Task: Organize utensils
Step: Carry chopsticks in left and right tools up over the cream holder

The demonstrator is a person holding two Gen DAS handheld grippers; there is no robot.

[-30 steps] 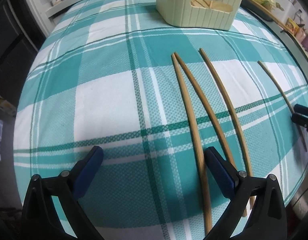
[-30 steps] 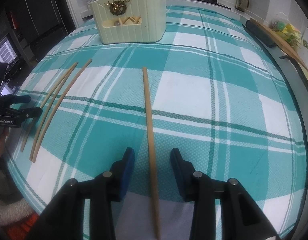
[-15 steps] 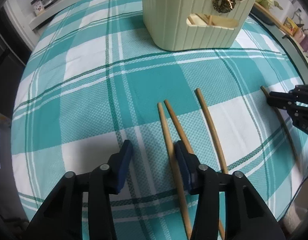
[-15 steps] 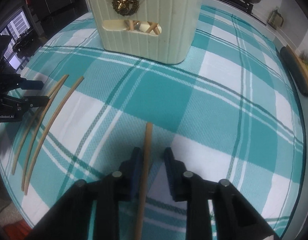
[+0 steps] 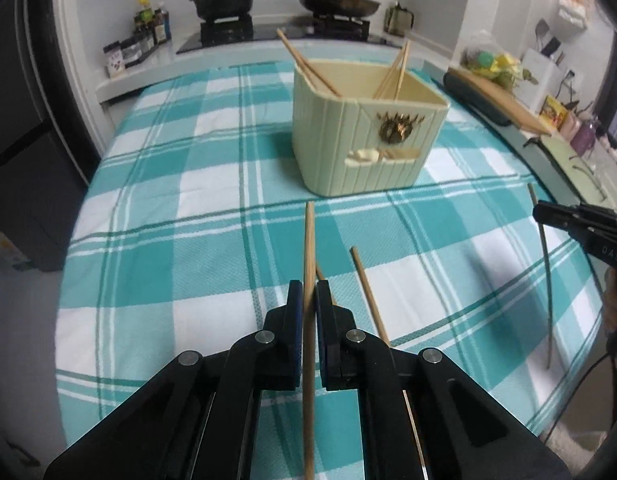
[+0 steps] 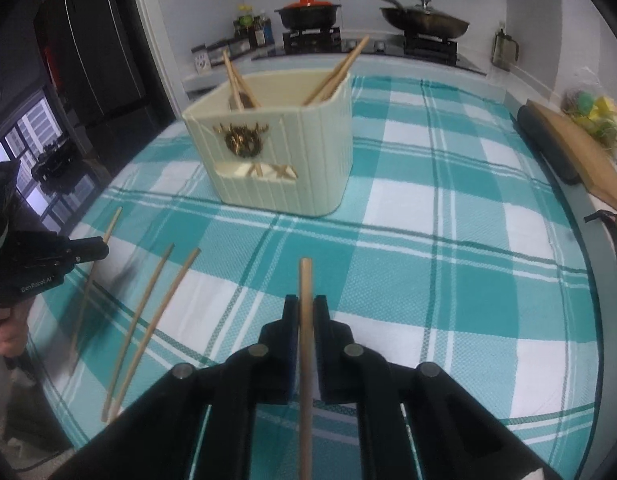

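A chopstick (image 5: 308,240) is pinched in the left gripper (image 5: 308,300), another (image 6: 305,292) in the right gripper (image 6: 305,312), both ahead of which the holder (image 5: 360,144) stands. Held far back, either could swivel or miss the rim. Two chopsticks (image 6: 148,320) are left on the worktop (image 6: 428,280).

White lettering "GenRobot.AI" stands on the side of the black handheld left gripper (image 6: 102,249) at nine o'clock in the right wrist view. At three o'clock in the left wrist view, the black right gripper (image 5: 538,212) shows only "DAS".
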